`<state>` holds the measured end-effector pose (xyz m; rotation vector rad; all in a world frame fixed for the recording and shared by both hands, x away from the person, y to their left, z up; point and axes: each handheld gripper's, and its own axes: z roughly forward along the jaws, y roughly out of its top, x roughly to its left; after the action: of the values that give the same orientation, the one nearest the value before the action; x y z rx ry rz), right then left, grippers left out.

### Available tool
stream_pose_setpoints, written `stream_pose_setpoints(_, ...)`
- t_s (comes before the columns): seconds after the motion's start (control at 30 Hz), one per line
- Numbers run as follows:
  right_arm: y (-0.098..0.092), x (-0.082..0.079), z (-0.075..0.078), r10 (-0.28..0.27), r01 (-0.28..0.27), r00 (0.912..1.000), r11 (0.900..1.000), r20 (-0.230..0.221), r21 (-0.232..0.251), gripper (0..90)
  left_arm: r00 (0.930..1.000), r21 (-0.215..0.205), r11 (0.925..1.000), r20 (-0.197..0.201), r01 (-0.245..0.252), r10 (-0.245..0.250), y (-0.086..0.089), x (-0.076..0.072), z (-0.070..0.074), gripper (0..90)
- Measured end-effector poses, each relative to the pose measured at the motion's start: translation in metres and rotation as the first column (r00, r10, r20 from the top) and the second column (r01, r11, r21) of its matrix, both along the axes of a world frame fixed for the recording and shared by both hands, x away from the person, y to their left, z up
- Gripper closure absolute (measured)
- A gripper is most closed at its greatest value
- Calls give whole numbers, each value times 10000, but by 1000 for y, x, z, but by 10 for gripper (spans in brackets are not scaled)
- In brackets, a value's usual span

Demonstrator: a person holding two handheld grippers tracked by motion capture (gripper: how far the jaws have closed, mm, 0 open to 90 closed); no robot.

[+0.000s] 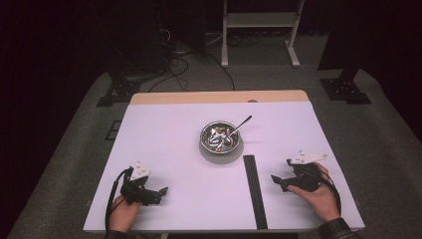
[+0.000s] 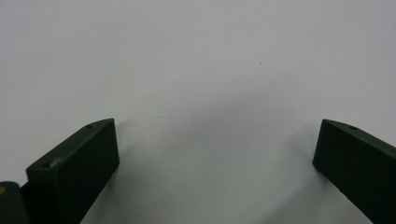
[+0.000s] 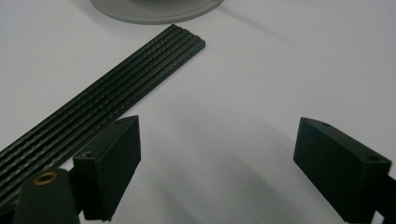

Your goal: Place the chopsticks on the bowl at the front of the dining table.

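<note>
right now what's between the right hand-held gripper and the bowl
High view: the black ribbed strip lies between the right hand-held gripper and the bowl; otherwise bare table.

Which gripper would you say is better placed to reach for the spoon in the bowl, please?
Probably the right gripper. The spoon leans out of the metal bowl with its handle toward the right side, and the right gripper's open jaws already face the bowl's base. The left gripper, also open, faces bare table.

spoon (image 1: 242, 123) in bowl (image 1: 219, 138), strip (image 1: 254, 189) before it
</note>
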<state>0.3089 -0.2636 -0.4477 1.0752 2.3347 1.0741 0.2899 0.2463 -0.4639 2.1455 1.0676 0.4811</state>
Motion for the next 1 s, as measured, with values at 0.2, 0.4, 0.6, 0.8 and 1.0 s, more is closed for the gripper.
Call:
stream_pose_setpoints(0.2,4,4,1,40,-40,10000,10000,19,2,134,10000,0,10000,0,-2,2,0,0,0,0)
stream_pose_setpoints(0.4,10,6,3,89,-89,10000,10000,23,30,135,10000,0,10000,1,-2,2,0,0,0,0)
stream_pose_setpoints(0.6,14,10,5,152,-152,9999,9999,25,60,135,10000,1,10000,0,-1,1,0,0,0,0)
stream_pose_setpoints(0.8,18,12,7,184,-185,9998,9996,55,230,139,10000,1,10000,-1,-1,1,0,0,0,0)
stream_pose_setpoints(1.0,21,15,8,208,-209,9998,9993,36,303,139,10000,-1,10000,0,-2,2,0,0,0,0)
